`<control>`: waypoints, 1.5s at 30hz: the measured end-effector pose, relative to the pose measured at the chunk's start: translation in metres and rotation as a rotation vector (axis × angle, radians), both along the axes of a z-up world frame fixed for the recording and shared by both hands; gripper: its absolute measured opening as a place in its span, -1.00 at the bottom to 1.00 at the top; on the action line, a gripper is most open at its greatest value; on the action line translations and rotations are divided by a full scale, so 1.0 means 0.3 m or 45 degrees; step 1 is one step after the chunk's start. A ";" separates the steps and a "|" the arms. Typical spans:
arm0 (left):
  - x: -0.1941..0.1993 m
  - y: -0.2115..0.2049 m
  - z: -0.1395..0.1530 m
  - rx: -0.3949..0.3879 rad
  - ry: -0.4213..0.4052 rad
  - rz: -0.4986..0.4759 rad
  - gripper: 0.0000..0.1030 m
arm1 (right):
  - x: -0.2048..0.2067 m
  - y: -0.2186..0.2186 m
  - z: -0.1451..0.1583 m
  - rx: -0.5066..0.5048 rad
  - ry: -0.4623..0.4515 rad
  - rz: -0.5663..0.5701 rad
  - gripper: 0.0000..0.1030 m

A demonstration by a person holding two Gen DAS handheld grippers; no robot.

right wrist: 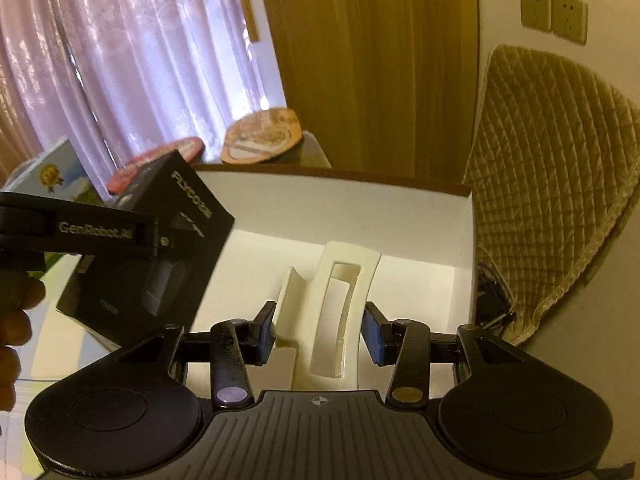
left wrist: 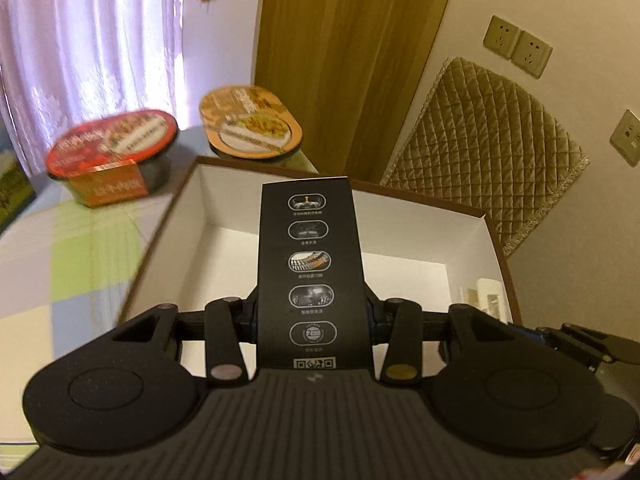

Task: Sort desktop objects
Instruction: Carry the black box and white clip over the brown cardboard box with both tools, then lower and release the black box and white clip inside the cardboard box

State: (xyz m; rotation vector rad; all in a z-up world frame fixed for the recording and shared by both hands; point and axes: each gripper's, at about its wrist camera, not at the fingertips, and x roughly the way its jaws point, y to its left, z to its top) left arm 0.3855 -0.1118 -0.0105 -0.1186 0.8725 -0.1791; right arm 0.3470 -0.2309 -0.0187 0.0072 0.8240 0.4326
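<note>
My left gripper (left wrist: 312, 312) is shut on a tall black carton (left wrist: 312, 260) printed with white icons, and carries it upright over an open box with a brown rim and white inside (left wrist: 224, 200). In the right wrist view that black carton (right wrist: 160, 264) hangs at the left, over the box's left edge, clamped by a left finger (right wrist: 100, 232). My right gripper (right wrist: 320, 332) is shut on a cream plastic holder with a long slot (right wrist: 340, 304), above the white box floor (right wrist: 420, 256). The holder (left wrist: 488, 296) also shows low at the box's right side.
Behind the box stand a red-lidded food bowl (left wrist: 116, 140) and an orange-lidded food tray (left wrist: 248, 120) on a checked tablecloth (left wrist: 80, 248). A picture-printed box (right wrist: 52, 176) is at the far left. A quilted cover (right wrist: 552, 184) leans on the wall at the right. A person's fingers (right wrist: 16, 320) hold the left gripper.
</note>
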 end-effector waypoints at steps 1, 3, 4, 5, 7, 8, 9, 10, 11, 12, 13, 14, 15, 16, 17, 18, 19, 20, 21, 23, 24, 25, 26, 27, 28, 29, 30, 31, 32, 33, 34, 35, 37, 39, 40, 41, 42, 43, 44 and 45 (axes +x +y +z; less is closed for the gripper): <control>0.018 -0.006 -0.020 -0.007 0.021 -0.004 -0.25 | 0.013 0.003 -0.015 -0.010 0.015 0.002 -0.19; 0.043 -0.020 -0.059 -0.010 0.055 -0.019 -0.25 | 0.036 0.010 -0.049 -0.026 0.050 0.005 -0.19; 0.055 -0.027 -0.080 -0.005 0.070 -0.029 -0.25 | 0.046 0.013 -0.065 -0.032 0.067 0.006 -0.19; 0.068 -0.035 -0.104 0.002 0.091 -0.051 -0.25 | 0.049 0.016 -0.078 -0.038 0.083 0.006 -0.19; 0.091 -0.052 -0.142 0.007 0.131 -0.078 -0.25 | 0.059 0.020 -0.108 -0.047 0.117 0.012 -0.19; 0.101 -0.058 -0.165 0.010 0.160 -0.093 -0.24 | 0.068 0.021 -0.121 -0.051 0.132 0.013 -0.19; 0.108 -0.062 -0.186 0.012 0.183 -0.100 -0.24 | 0.074 0.021 -0.134 -0.054 0.146 0.015 -0.19; 0.113 -0.066 -0.204 0.016 0.203 -0.104 -0.24 | 0.080 0.022 -0.145 -0.058 0.157 0.017 -0.19; 0.119 -0.070 -0.219 0.021 0.221 -0.110 -0.24 | 0.082 0.023 -0.154 -0.061 0.166 0.018 -0.19; 0.120 -0.072 -0.232 0.024 0.234 -0.115 -0.24 | 0.085 0.024 -0.163 -0.064 0.174 0.021 -0.19; 0.121 -0.073 -0.240 0.024 0.239 -0.115 -0.24 | 0.088 0.024 -0.170 -0.066 0.180 0.023 -0.19; 0.122 -0.071 -0.243 0.021 0.241 -0.117 -0.22 | 0.092 0.024 -0.176 -0.067 0.186 0.024 -0.19; 0.122 -0.066 -0.242 0.008 0.242 -0.122 -0.21 | 0.093 0.025 -0.182 -0.068 0.190 0.027 -0.19; 0.120 -0.062 -0.239 -0.001 0.239 -0.122 -0.20 | 0.095 0.026 -0.186 -0.070 0.194 0.030 -0.19; 0.120 -0.060 -0.236 0.005 0.236 -0.121 -0.20 | 0.095 0.027 -0.190 -0.069 0.198 0.033 -0.19; 0.117 -0.061 -0.231 0.019 0.231 -0.120 -0.20 | 0.092 0.029 -0.194 -0.069 0.201 0.038 -0.19; 0.114 -0.060 -0.227 0.029 0.223 -0.120 -0.20 | 0.096 0.034 -0.198 -0.070 0.207 0.043 -0.19; 0.111 -0.057 -0.221 0.033 0.216 -0.124 -0.19 | 0.096 0.037 -0.202 -0.071 0.214 0.045 -0.18; 0.109 -0.053 -0.215 0.032 0.214 -0.124 -0.19 | 0.097 0.039 -0.207 -0.073 0.223 0.045 -0.18; 0.112 -0.046 -0.202 0.028 0.219 -0.113 -0.17 | 0.095 0.049 -0.209 -0.072 0.241 0.047 -0.18; 0.110 -0.041 -0.194 0.019 0.218 -0.112 -0.16 | 0.094 0.050 -0.214 -0.070 0.248 0.047 -0.18; 0.110 -0.036 -0.184 0.010 0.214 -0.110 -0.14 | 0.094 0.057 -0.216 -0.071 0.252 0.050 -0.18; 0.106 -0.030 -0.176 0.004 0.208 -0.106 -0.12 | 0.093 0.061 -0.218 -0.073 0.253 0.049 -0.18; 0.104 -0.027 -0.169 0.004 0.205 -0.100 -0.10 | 0.090 0.062 -0.220 -0.071 0.252 0.051 -0.18; 0.101 -0.022 -0.163 0.008 0.202 -0.095 -0.10 | 0.088 0.065 -0.221 -0.066 0.252 0.057 -0.18; 0.098 -0.016 -0.158 0.017 0.201 -0.088 -0.09 | 0.087 0.070 -0.220 -0.061 0.249 0.061 -0.18; 0.097 -0.011 -0.156 0.027 0.202 -0.080 -0.09 | 0.084 0.071 -0.218 -0.062 0.243 0.063 -0.18; 0.095 -0.005 -0.155 0.036 0.206 -0.071 -0.07 | 0.082 0.072 -0.216 -0.065 0.241 0.064 -0.18; 0.095 0.002 -0.156 0.043 0.213 -0.059 -0.05 | 0.081 0.072 -0.214 -0.066 0.245 0.069 -0.13; 0.095 0.009 -0.157 0.047 0.219 -0.048 -0.04 | 0.079 0.070 -0.213 -0.061 0.252 0.075 0.00; 0.094 0.016 -0.158 0.050 0.224 -0.038 -0.01 | 0.078 0.071 -0.211 -0.058 0.251 0.073 0.07; 0.092 0.023 -0.159 0.056 0.230 -0.027 0.01 | 0.076 0.071 -0.204 -0.060 0.241 0.070 0.23; 0.086 0.035 -0.159 0.065 0.236 -0.013 0.07 | 0.069 0.071 -0.192 -0.077 0.222 0.072 0.38; 0.078 0.043 -0.156 0.082 0.238 -0.007 0.23 | 0.061 0.074 -0.183 -0.097 0.216 0.081 0.53; 0.073 0.045 -0.154 0.093 0.237 -0.006 0.30 | 0.057 0.074 -0.178 -0.106 0.217 0.082 0.60; 0.067 0.044 -0.152 0.106 0.234 -0.008 0.35 | 0.055 0.076 -0.175 -0.113 0.217 0.081 0.71; 0.062 0.042 -0.149 0.120 0.230 -0.011 0.38 | 0.050 0.076 -0.168 -0.118 0.214 0.081 0.75; 0.056 0.039 -0.148 0.134 0.227 -0.015 0.46 | 0.046 0.076 -0.161 -0.113 0.213 0.090 0.77; 0.051 0.037 -0.145 0.149 0.224 -0.018 0.48 | 0.040 0.076 -0.154 -0.110 0.215 0.099 0.81; 0.048 0.036 -0.144 0.160 0.222 -0.023 0.48 | 0.035 0.079 -0.146 -0.110 0.220 0.105 0.86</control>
